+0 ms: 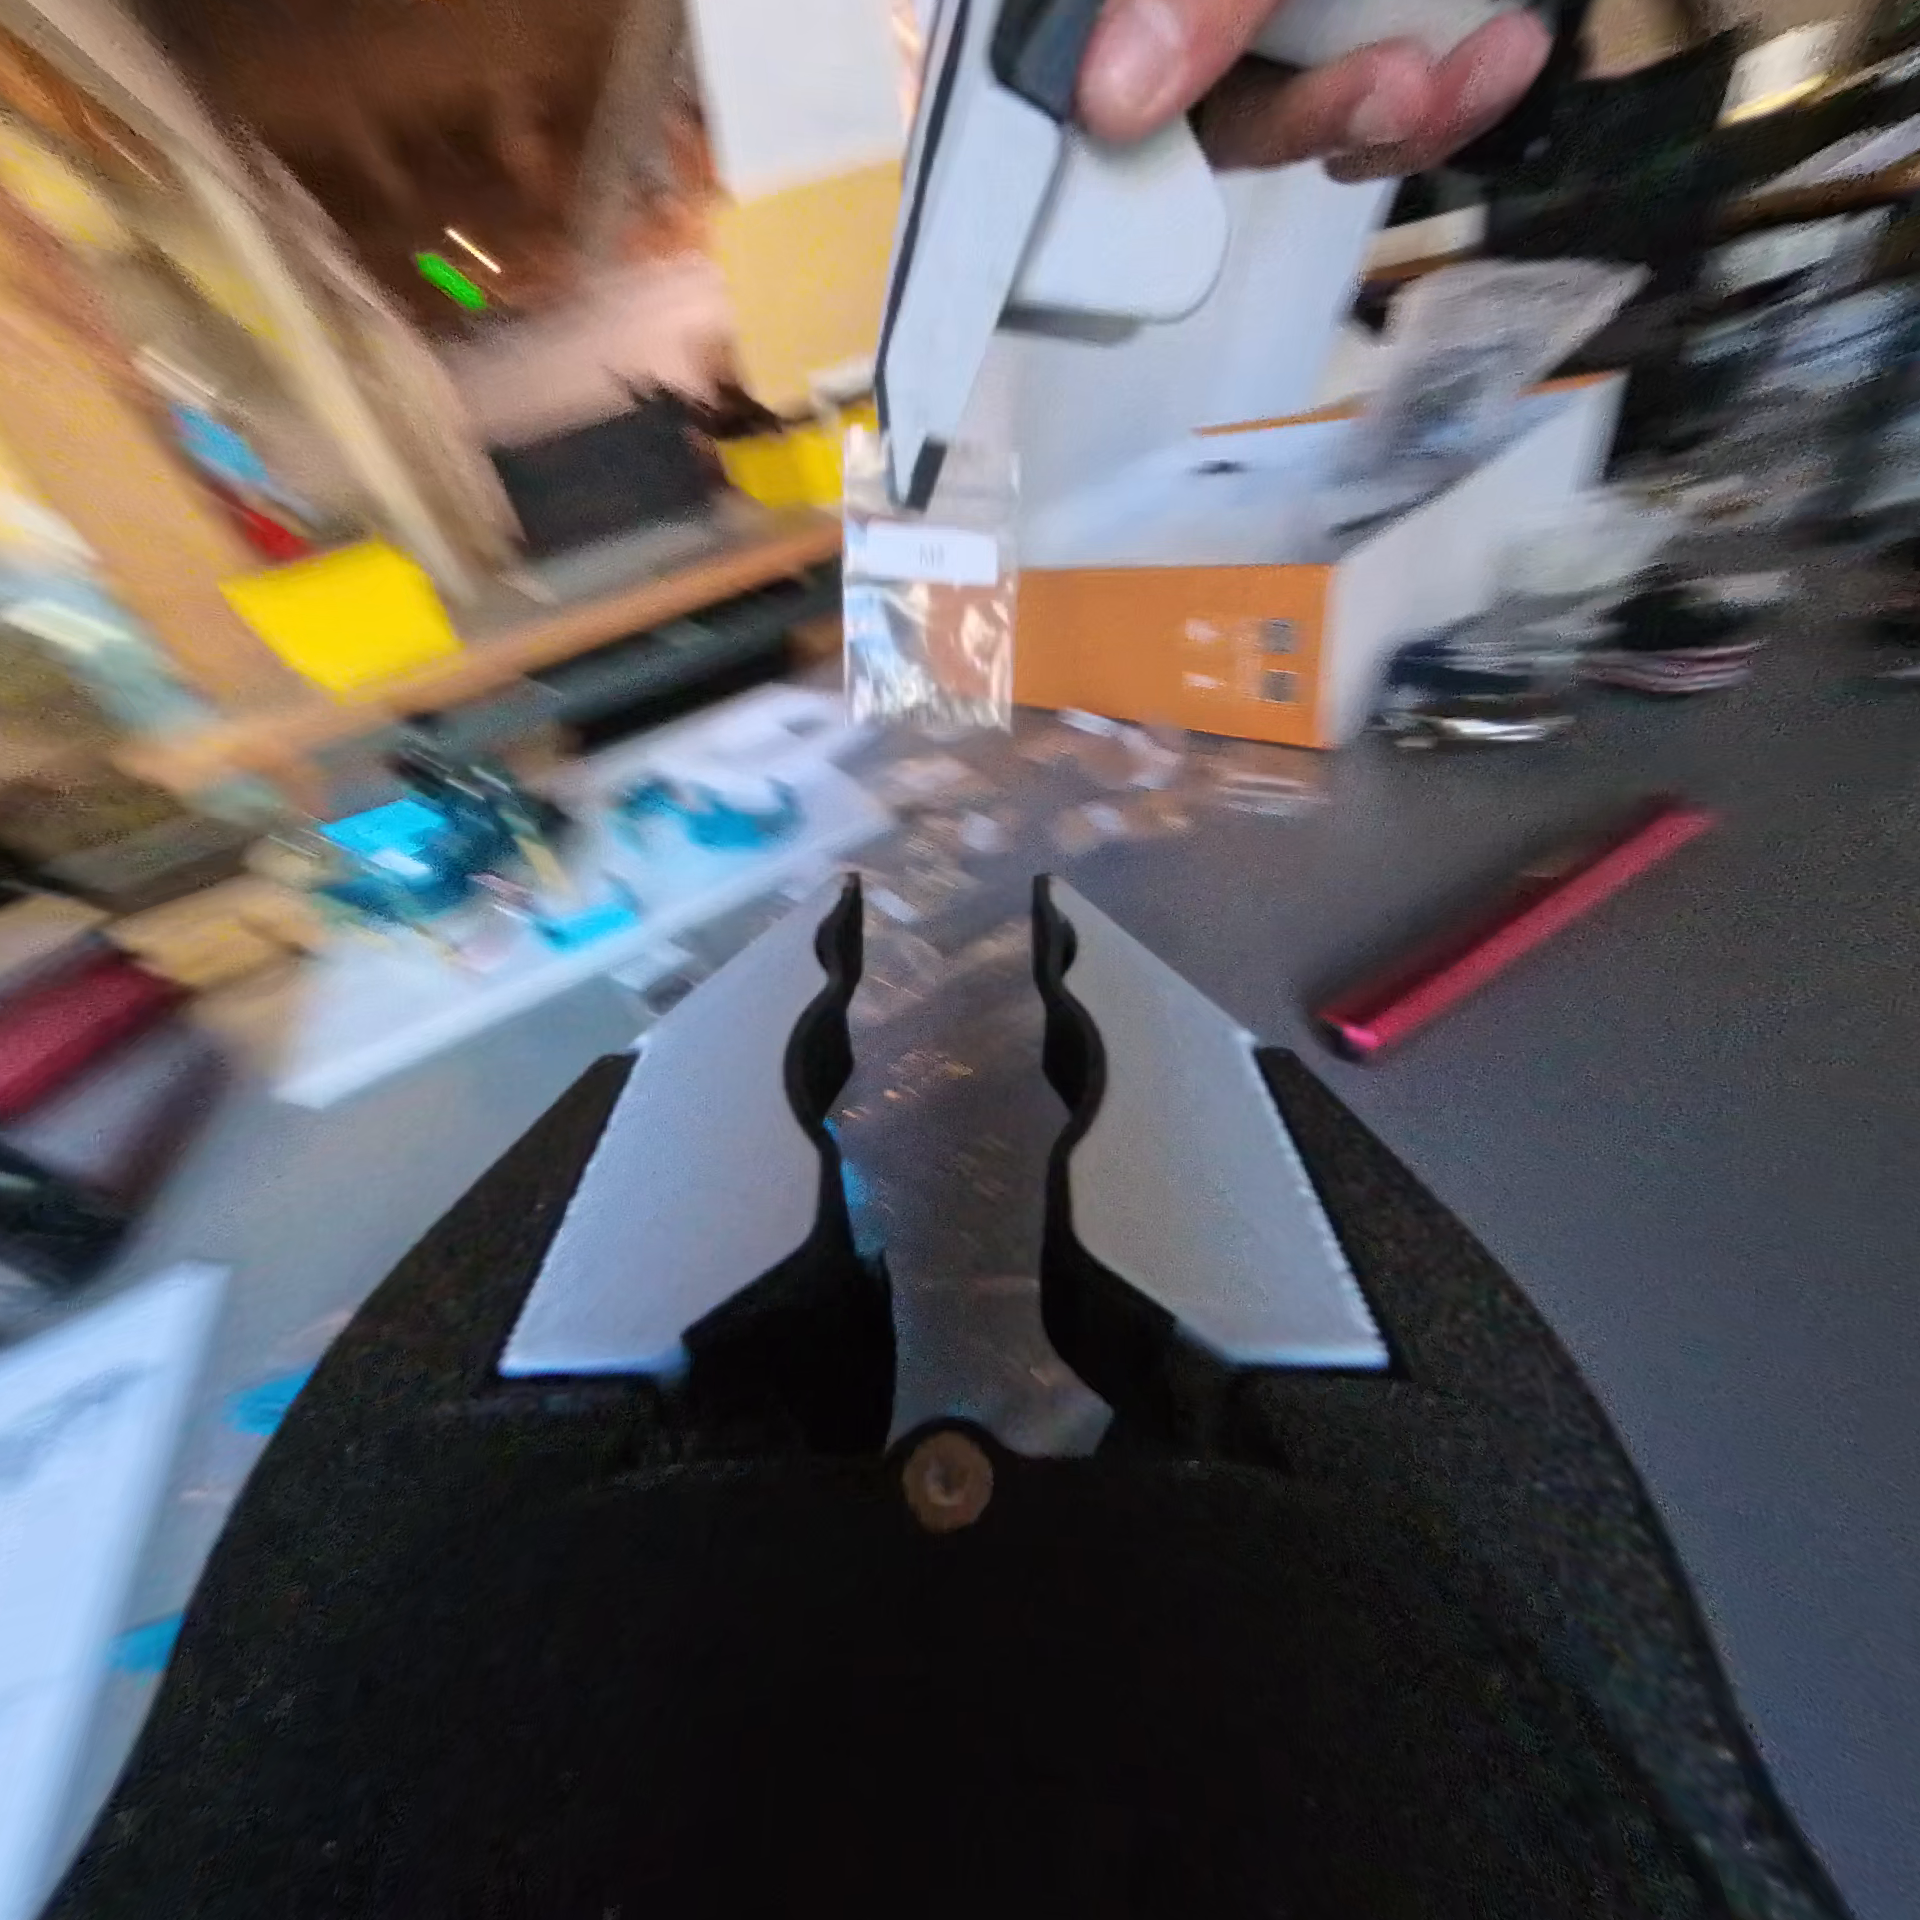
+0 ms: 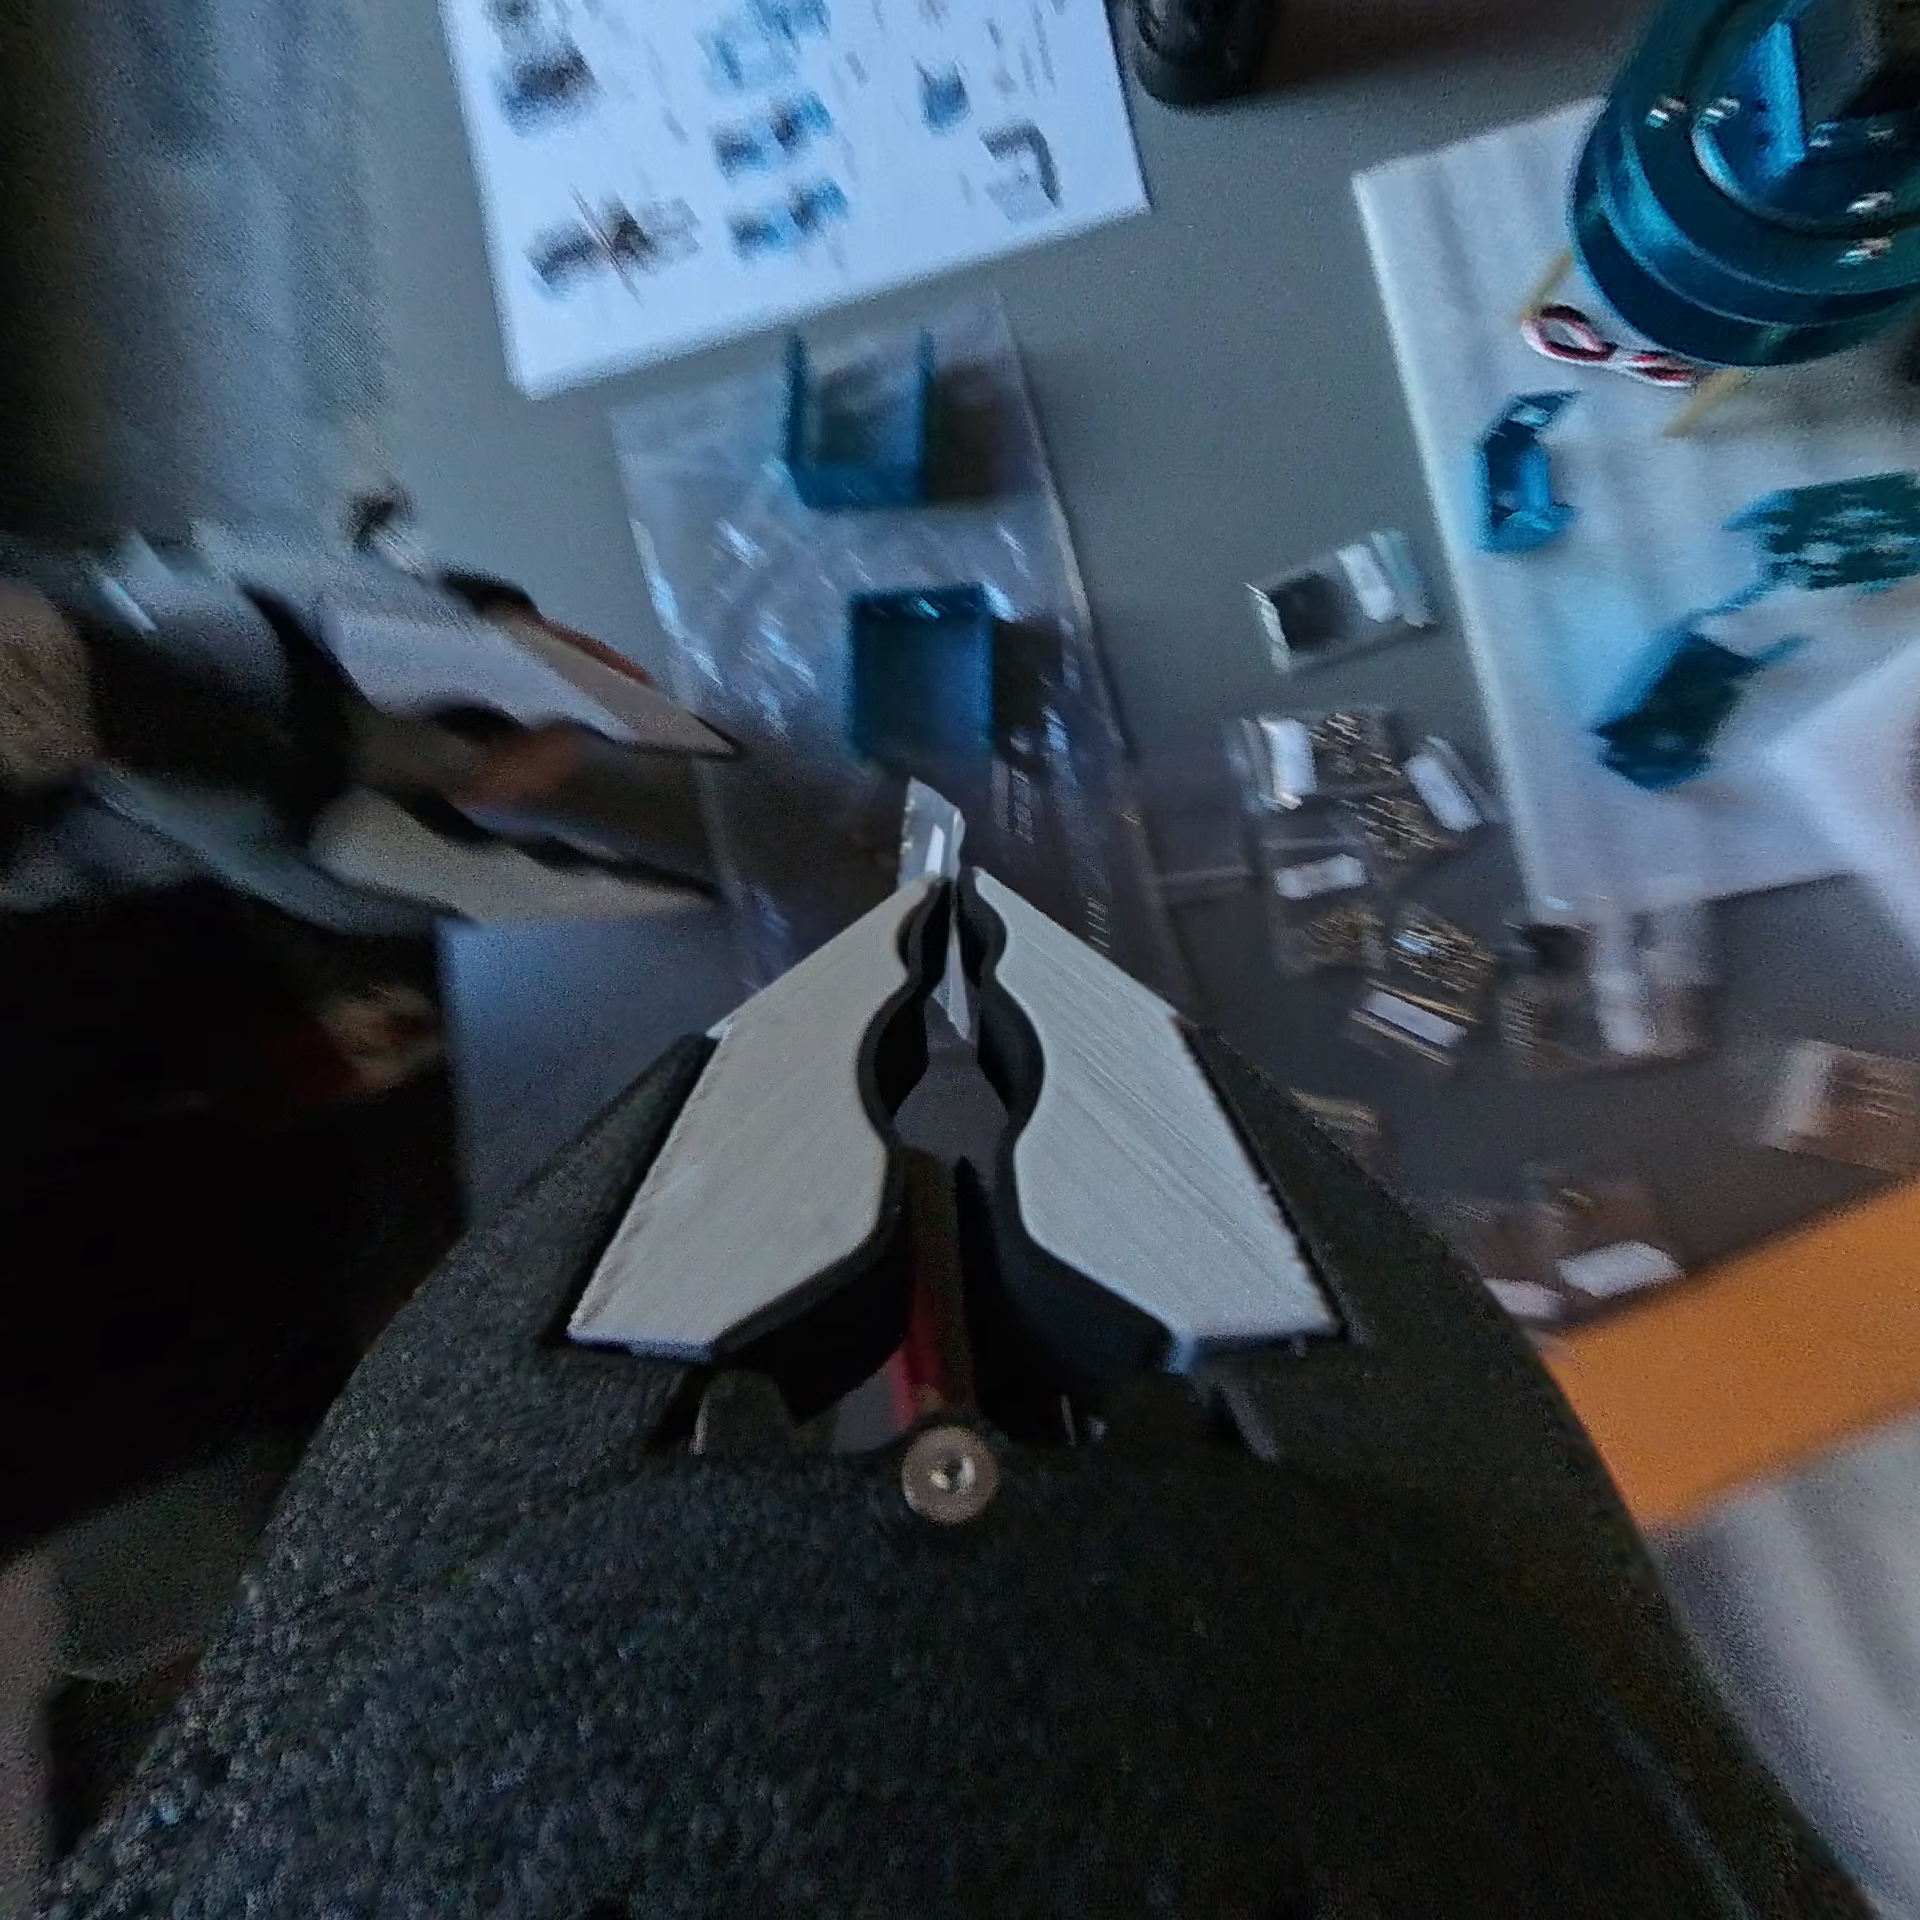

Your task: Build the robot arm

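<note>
My right gripper (image 2: 951, 883) is shut on the top edge of a small clear plastic bag (image 2: 935, 831), which shows edge-on between its tips. In the left wrist view the same bag (image 1: 928, 623) hangs from the right gripper (image 1: 914, 468). It has a white label and small dark parts at its bottom, and a hand (image 1: 1247, 73) holds that gripper from above. My left gripper (image 1: 945, 894) is open and empty, below and in front of the bag and above the grey table (image 1: 1558, 1247). It shows blurred at the left of the right wrist view (image 2: 499, 748).
An orange and white box (image 1: 1195, 644) stands behind the bag. A red bar (image 1: 1507, 925) lies to the right. A white sheet with blue parts (image 1: 644, 862) lies to the left. Below the right gripper lie bagged blue parts (image 2: 914, 675), small screw bags (image 2: 1351, 790) and a blue cylindrical unit (image 2: 1745, 177). Tip to tip, the grippers are about 9 cm apart.
</note>
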A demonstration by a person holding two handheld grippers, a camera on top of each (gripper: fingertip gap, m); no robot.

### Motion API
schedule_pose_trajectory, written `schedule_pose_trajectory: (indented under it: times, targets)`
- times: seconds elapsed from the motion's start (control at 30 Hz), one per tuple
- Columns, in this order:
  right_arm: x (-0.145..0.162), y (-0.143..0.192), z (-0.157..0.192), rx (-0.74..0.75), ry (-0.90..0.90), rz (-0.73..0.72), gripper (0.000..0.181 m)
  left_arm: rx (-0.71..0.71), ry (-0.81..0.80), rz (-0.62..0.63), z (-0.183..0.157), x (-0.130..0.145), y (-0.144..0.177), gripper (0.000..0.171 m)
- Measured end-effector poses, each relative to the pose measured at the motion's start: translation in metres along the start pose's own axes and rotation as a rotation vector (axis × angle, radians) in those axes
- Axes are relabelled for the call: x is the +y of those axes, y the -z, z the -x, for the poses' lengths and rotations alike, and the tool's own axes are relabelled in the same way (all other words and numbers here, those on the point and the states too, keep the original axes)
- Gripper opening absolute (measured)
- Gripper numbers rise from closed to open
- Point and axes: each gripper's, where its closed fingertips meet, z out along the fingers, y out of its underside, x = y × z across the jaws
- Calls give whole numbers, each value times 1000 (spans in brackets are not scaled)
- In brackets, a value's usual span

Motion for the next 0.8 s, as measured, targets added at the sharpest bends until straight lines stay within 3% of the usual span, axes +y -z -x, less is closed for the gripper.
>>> schedule_pose_trajectory:
  times: [0.1, 0.17, 0.33, 0.4, 0.53, 0.63, 0.73, 0.8]
  targets:
    - [24, -4, -25, 141, 237, 168, 0, 289, 293, 108, -4, 19, 26, 29]
    - [48, -4, -60, 286, 284, 320, 1, 392, 379, 145, 0, 25, 48, 30]
    - [89, -15, -136, 322, 251, 531, 0, 392, 283, 186, 24, 39, 81, 29]
    - [102, -22, -161, 261, 230, 621, 0, 370, 242, 158, 36, 39, 87, 29]
    - [127, -41, -156, -63, 124, 733, 0, 421, 258, 126, 48, 40, 103, 29]
    - [138, -47, -145, -212, 47, 782, 0, 384, 246, 115, 65, 40, 108, 29]
    - [133, -64, -168, -141, 126, 716, 0, 350, 201, 113, 76, 41, 109, 29]
    - [133, -69, -197, 11, 182, 719, 1, 331, 172, 110, 82, 41, 110, 29]
